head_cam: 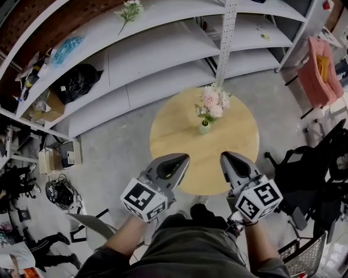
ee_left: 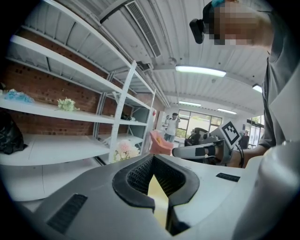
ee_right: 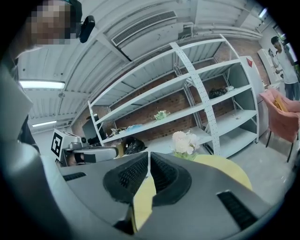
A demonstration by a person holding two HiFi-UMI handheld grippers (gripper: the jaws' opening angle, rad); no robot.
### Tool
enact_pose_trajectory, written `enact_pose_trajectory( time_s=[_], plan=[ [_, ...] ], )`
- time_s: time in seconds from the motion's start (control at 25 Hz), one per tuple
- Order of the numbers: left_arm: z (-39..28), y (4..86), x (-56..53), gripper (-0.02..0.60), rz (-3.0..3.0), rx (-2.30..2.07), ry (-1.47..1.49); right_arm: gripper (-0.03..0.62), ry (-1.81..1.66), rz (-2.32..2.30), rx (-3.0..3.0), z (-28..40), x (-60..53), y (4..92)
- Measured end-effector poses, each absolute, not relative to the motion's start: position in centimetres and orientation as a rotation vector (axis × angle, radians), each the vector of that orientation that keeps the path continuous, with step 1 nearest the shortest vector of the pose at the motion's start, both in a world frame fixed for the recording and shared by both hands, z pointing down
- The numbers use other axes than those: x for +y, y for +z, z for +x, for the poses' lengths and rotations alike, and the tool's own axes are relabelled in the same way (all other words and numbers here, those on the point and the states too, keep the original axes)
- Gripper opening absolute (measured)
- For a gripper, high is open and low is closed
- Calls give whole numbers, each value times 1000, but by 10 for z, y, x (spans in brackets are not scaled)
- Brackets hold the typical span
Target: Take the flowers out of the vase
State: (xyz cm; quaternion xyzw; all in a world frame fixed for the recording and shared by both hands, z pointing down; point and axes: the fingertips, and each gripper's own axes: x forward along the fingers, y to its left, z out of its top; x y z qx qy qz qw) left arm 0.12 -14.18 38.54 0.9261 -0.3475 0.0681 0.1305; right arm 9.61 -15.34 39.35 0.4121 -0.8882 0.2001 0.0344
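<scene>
A bunch of pink and white flowers [head_cam: 212,102] stands in a small pale green vase [head_cam: 204,128] on a round wooden table [head_cam: 239,142]. My left gripper [head_cam: 179,158] hovers over the table's near edge, left of the vase, jaws shut with nothing between them. My right gripper [head_cam: 227,157] hovers at the near edge too, a little right of the vase, also shut and empty. The flowers [ee_left: 123,150] peek over the left gripper's [ee_left: 151,158] body in the left gripper view. The flowers [ee_right: 185,142] stand beyond the right gripper's tip [ee_right: 149,157] in the right gripper view.
White shelving [head_cam: 163,49] curves behind the table, holding another flower bunch [head_cam: 129,10], a black bag [head_cam: 78,81] and clutter. A pink chair [head_cam: 319,70] stands at far right, black office chairs [head_cam: 315,179] at right. Boxes and cables [head_cam: 60,174] lie on the floor at left.
</scene>
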Motion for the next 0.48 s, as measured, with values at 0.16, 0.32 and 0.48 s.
enact_pose_trajectory(
  time_s=[0.16,0.32,0.48],
  plan=[
    [13,396,-166,9,2668,-1026,227,21,636,1245,-2723,105,-183,413],
    [20,408,-184,9,2641,-1029,261,21,655,1222,-2694,106,-208,435],
    [20,422,-196,9,2619,-1016,289,25,684,1223,-2664,102,-229,463]
  ],
)
